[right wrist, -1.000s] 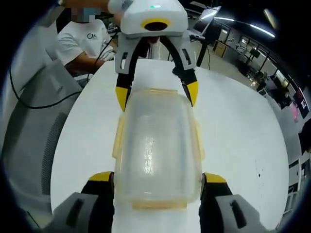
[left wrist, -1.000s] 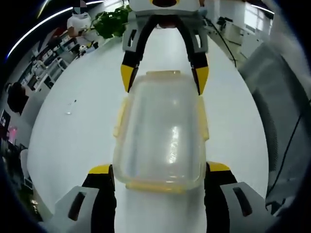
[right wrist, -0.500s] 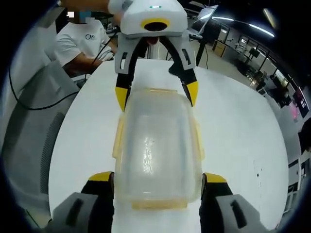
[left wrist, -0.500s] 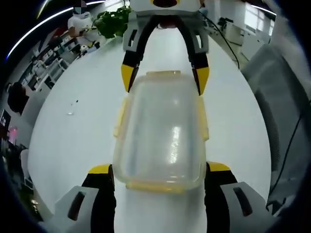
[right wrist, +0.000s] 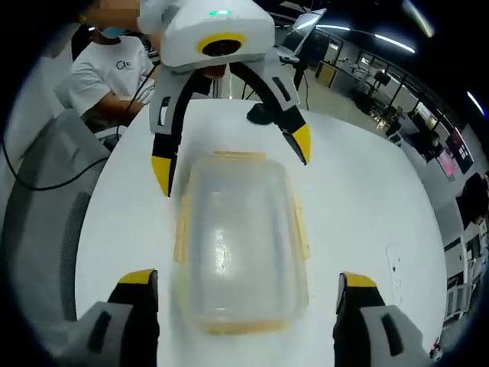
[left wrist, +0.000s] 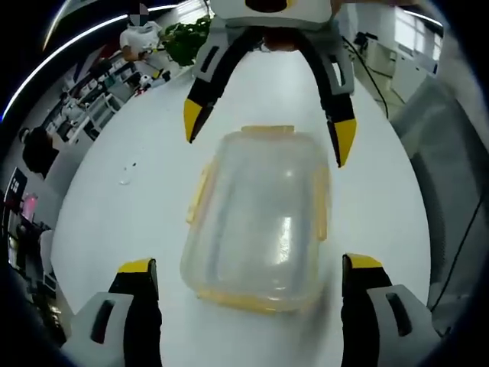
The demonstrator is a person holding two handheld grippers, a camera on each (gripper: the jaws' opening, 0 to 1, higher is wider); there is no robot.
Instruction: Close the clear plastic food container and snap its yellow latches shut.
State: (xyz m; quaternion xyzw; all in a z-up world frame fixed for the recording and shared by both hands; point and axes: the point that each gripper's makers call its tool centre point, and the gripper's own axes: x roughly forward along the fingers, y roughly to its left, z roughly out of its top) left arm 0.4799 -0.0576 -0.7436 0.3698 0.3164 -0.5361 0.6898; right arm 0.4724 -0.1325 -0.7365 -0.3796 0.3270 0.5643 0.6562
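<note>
The clear plastic container (left wrist: 260,218) lies on the white table (left wrist: 114,222) with its lid on and yellow latches (left wrist: 200,191) along its edges; whether they are snapped I cannot tell. My left gripper (left wrist: 250,264) is open, its yellow-tipped fingers standing wide of the container's near end. At the far end my right gripper (left wrist: 267,134) is open too, with both tips off the box. In the right gripper view the same container (right wrist: 237,245) sits between my right gripper (right wrist: 246,279) and my left gripper (right wrist: 231,157), touched by neither.
A grey mesh chair (right wrist: 46,206) stands beside the table's edge (right wrist: 84,252). A person in a white shirt (right wrist: 107,69) sits beyond it. A green plant (left wrist: 187,34) and office shelves lie past the far end. A small bit of clutter (left wrist: 128,174) lies on the table.
Both grippers have spread their jaws wider and come off the container's sides. The container's side latches now lie closer against the box.
</note>
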